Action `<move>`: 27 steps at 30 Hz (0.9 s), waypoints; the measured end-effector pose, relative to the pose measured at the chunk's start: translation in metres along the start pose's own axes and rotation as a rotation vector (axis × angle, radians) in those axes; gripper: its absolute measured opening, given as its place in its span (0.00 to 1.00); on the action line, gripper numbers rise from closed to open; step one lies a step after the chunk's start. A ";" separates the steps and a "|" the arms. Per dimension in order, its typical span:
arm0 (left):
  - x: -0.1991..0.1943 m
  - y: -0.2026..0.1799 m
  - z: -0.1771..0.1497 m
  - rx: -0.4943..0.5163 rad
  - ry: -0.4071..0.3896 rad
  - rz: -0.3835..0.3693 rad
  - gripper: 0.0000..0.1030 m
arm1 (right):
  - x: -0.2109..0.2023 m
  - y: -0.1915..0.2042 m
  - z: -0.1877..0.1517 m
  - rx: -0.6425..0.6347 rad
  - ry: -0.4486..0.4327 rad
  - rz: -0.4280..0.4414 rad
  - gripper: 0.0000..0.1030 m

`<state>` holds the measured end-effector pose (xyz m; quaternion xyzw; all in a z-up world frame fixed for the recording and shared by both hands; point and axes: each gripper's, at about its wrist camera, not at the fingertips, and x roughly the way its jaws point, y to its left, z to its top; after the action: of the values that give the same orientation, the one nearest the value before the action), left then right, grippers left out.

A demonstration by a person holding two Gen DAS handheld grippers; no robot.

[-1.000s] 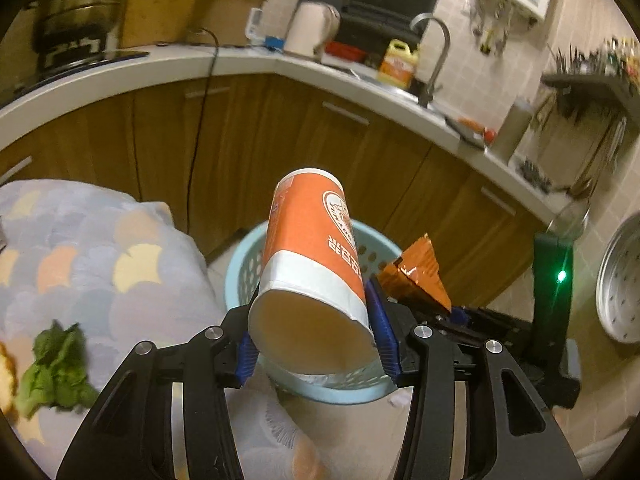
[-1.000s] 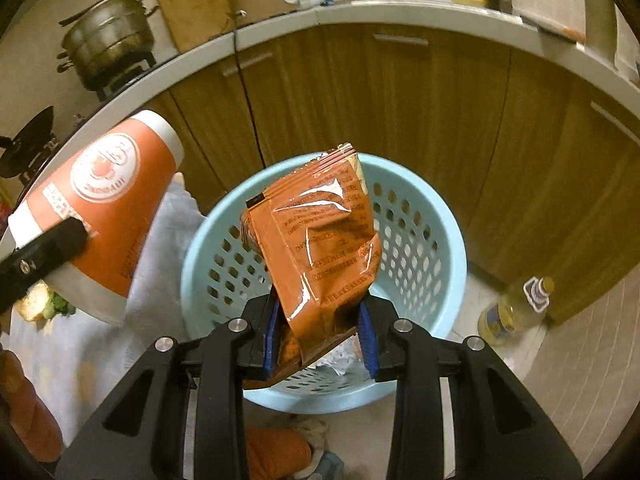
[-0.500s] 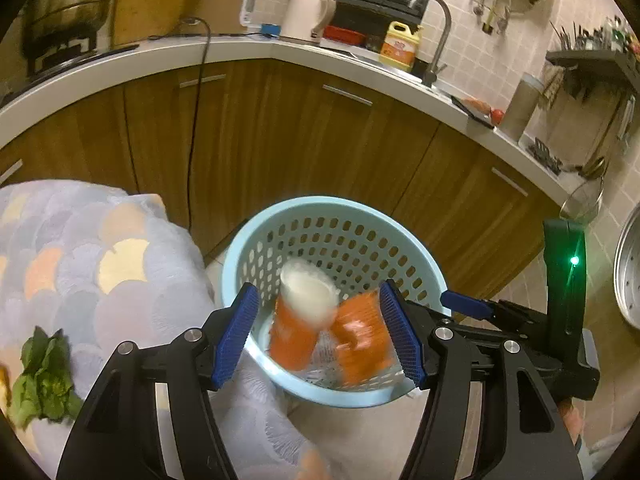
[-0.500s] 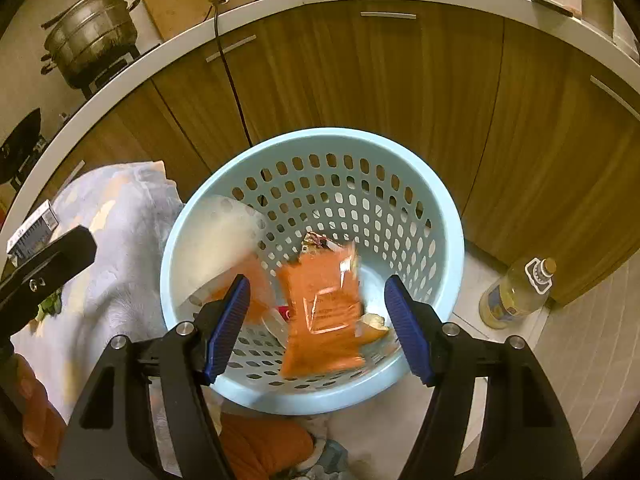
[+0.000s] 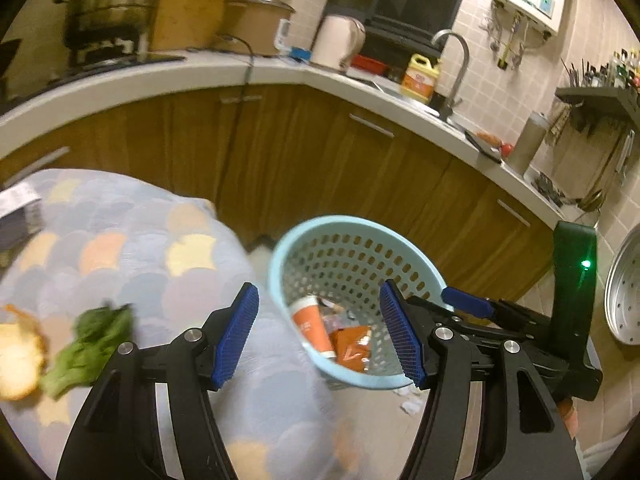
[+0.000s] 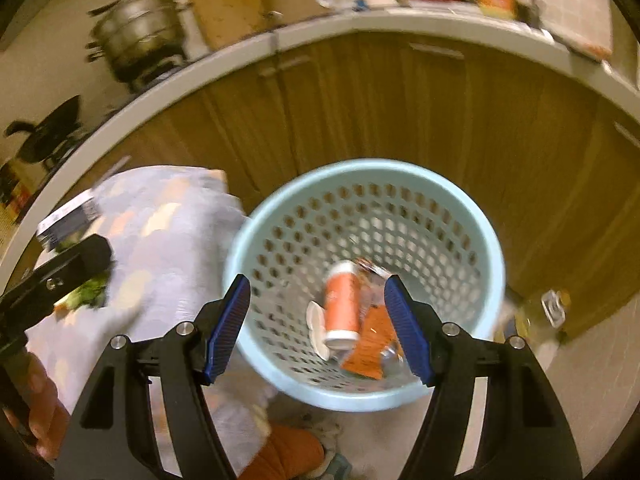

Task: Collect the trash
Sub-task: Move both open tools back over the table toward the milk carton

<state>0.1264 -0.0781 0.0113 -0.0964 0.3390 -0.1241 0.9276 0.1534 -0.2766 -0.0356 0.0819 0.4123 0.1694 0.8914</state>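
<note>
A light blue perforated basket stands on the floor by the cabinets. Inside lie an orange paper cup and an orange snack packet. My left gripper is open and empty above the table edge, left of the basket. My right gripper is open and empty above the basket; it also shows in the left wrist view. On the patterned tablecloth lie a green leaf and a piece of bread.
Wooden cabinets under a white counter curve behind the basket. A bottle stands on the floor right of the basket. A small box lies on the far table edge. A metal pan is at the right.
Both grippers opened and dropped the cup and the packet, which fell into the basket. The left gripper has since swung left toward the table.
</note>
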 end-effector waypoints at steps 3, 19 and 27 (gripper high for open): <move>-0.026 0.018 -0.002 -0.031 -0.035 0.032 0.60 | -0.002 0.024 0.002 -0.048 -0.008 0.029 0.64; -0.155 0.163 0.005 -0.158 -0.226 0.372 0.74 | 0.027 0.194 -0.013 -0.298 0.019 0.205 0.64; -0.151 0.226 0.024 -0.150 -0.166 0.370 0.79 | 0.049 0.212 -0.024 -0.309 0.053 0.173 0.64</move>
<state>0.0679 0.1840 0.0607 -0.1114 0.2816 0.0822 0.9495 0.1152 -0.0615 -0.0251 -0.0254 0.3960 0.3091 0.8643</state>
